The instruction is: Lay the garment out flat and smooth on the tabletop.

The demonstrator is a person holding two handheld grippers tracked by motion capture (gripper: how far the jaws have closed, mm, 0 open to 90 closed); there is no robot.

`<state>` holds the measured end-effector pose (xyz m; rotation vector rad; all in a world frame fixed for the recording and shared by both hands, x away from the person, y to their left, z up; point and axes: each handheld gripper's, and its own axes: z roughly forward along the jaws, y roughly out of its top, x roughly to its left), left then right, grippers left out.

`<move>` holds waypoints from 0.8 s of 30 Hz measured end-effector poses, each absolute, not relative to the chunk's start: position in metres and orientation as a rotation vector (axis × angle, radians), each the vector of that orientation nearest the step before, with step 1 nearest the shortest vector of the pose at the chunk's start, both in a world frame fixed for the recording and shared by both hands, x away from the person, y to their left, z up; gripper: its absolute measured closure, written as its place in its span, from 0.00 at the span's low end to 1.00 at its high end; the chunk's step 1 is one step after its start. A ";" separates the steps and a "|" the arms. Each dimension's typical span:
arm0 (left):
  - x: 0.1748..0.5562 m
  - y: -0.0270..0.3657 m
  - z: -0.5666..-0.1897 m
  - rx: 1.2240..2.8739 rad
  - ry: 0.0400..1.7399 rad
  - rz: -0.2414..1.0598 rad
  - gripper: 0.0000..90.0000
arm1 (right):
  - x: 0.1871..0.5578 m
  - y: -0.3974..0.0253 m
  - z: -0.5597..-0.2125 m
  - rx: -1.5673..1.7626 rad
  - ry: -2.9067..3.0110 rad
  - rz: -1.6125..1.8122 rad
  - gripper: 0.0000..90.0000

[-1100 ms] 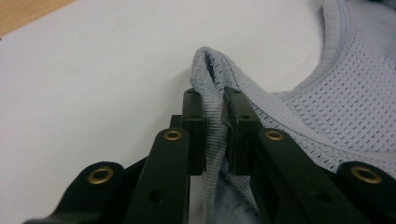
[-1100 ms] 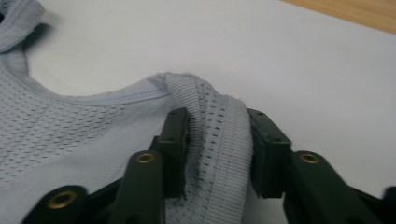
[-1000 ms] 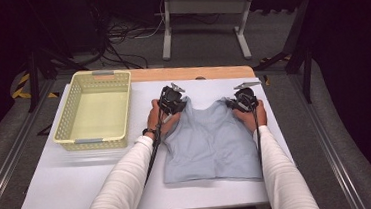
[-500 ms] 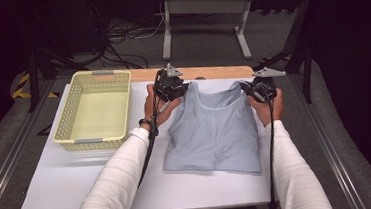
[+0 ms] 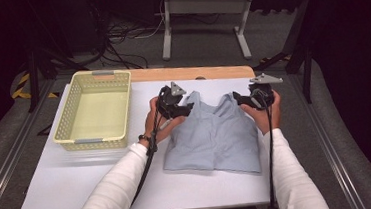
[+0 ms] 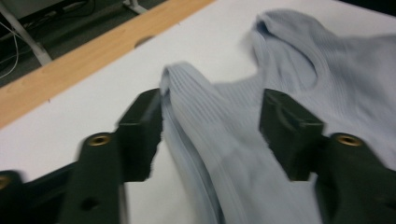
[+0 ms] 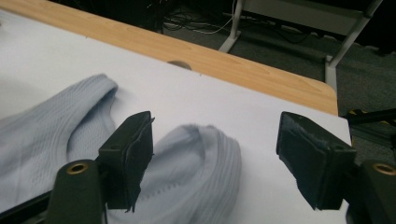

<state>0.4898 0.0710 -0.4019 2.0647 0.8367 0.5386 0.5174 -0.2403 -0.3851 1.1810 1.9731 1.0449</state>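
Note:
A light blue ribbed tank top lies flat on the white table, straps toward the far edge. My left gripper is at its left strap, and in the left gripper view that strap lies between the open jaws, brushing the left one. Over at the right strap, my right gripper is also open. In the right gripper view the strap bulges up between the spread jaws, loose and not pinched.
A pale yellow mesh basket stands hollow at the table's left. A wooden strip runs along the far edge. Beyond it are a metal stand and cables on the floor.
Both grippers pulled the top's shoulders toward the far edge, stretching it flat, then drew back slightly. The jaws now stand apart at the straps.

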 end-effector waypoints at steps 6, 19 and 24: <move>0.449 0.087 -0.419 2.117 0.790 0.536 0.34 | 0.480 -0.249 -0.404 1.175 2.008 1.080 0.33; 0.434 0.111 -0.453 2.179 0.830 0.412 0.65 | 0.424 -0.282 -0.448 1.351 2.115 0.959 0.41; 0.434 0.112 -0.454 2.187 0.811 0.385 0.83 | 0.416 -0.281 -0.451 1.351 2.159 0.976 0.48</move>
